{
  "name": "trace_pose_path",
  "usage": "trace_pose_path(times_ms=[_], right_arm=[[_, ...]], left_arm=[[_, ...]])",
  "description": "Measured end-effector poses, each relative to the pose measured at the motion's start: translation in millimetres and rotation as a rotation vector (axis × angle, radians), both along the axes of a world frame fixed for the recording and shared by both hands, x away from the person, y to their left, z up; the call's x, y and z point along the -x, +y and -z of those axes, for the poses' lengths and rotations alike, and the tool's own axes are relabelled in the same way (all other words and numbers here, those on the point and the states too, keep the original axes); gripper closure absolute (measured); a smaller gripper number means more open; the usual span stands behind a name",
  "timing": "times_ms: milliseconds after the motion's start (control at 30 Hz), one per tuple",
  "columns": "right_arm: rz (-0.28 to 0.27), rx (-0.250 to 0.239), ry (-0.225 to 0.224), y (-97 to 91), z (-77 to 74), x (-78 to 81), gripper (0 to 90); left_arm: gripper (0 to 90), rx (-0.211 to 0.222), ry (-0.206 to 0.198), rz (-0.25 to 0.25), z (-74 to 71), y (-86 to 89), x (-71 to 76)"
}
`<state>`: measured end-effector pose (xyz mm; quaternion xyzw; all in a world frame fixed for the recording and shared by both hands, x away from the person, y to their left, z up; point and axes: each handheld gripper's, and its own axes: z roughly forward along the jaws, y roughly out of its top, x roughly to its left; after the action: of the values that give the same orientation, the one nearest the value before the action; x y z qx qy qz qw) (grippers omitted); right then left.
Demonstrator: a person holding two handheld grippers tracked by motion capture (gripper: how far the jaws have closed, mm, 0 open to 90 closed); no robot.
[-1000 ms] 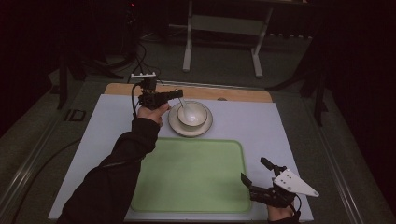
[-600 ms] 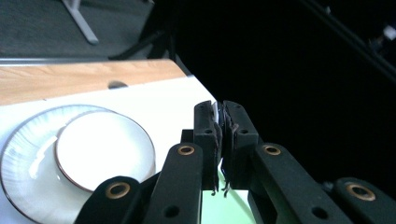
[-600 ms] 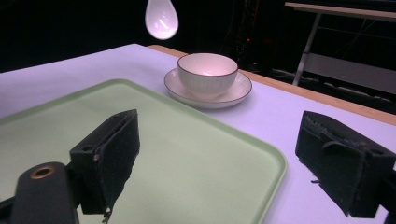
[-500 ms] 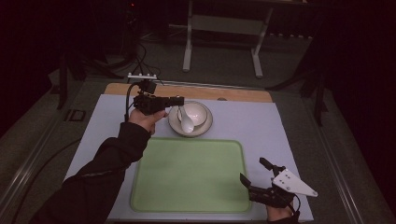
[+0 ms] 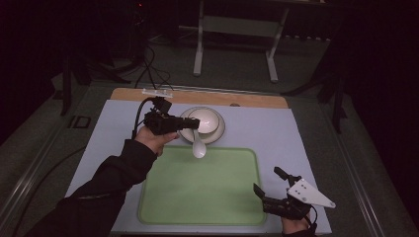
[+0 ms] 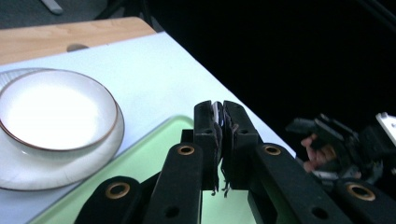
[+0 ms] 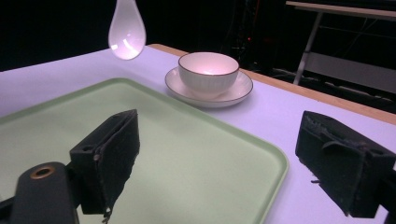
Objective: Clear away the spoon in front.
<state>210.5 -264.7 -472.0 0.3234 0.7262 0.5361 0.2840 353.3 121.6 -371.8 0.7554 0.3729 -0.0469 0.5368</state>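
A white spoon [image 5: 198,146] hangs bowl-down from my left gripper [image 5: 188,127], which is shut on its handle, over the far edge of the green tray [image 5: 197,197]. In the left gripper view the jaws [image 6: 218,122] press together on the thin white handle. Just beyond it, a white bowl [image 5: 205,120] sits on a saucer [image 5: 218,134]. My right gripper [image 5: 268,183] rests at the tray's near right corner, open and with nothing in it. In the right gripper view its gripper [image 7: 229,158] gapes over the tray [image 7: 196,144], with the spoon [image 7: 126,30] hanging above and the bowl [image 7: 208,67] beyond.
A pale mat [image 5: 113,128] covers the table, with a wooden strip [image 5: 197,96] along its far edge. Cables [image 5: 148,74] and a stand's legs [image 5: 197,59] lie on the dark floor behind. The person's dark sleeve [image 5: 99,197] crosses the left of the mat.
My left gripper has drawn back toward the person with the spoon. The spoon has come out of the bowl and now hangs over the tray's far edge. The right gripper has stayed put.
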Motion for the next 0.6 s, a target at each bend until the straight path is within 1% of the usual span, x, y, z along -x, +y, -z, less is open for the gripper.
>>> trace_pose_path(times_ms=[233,300,367,400,467,500,600], right_arm=[[-0.002,0.000,0.001,0.5,0.0,0.1,13.4],[-0.002,0.002,0.001,0.5,0.0,0.1,13.4],[-0.002,0.000,0.003,0.6,0.0,0.1,13.4],[-0.003,0.001,0.004,0.7,0.1,0.0,13.4],[-0.003,0.002,0.005,0.7,0.1,0.1,13.4],[-0.003,0.002,0.004,0.7,0.1,0.1,13.4],[-0.005,0.001,0.005,0.6,0.1,0.0,13.4]], left_arm=[[84.7,-0.033,0.016,0.060,7.4,-2.6,13.2],[84.6,-0.035,0.024,0.080,10.7,-3.8,17.4],[84.6,-0.051,0.022,0.094,13.2,-4.5,20.2],[84.6,-0.052,0.029,0.104,14.7,-4.8,21.3],[84.7,-0.061,0.028,0.113,17.2,-5.1,23.9],[84.7,-0.060,0.037,0.124,18.9,-4.9,24.9],[84.6,-0.066,0.038,0.141,23.1,-4.8,27.5]])
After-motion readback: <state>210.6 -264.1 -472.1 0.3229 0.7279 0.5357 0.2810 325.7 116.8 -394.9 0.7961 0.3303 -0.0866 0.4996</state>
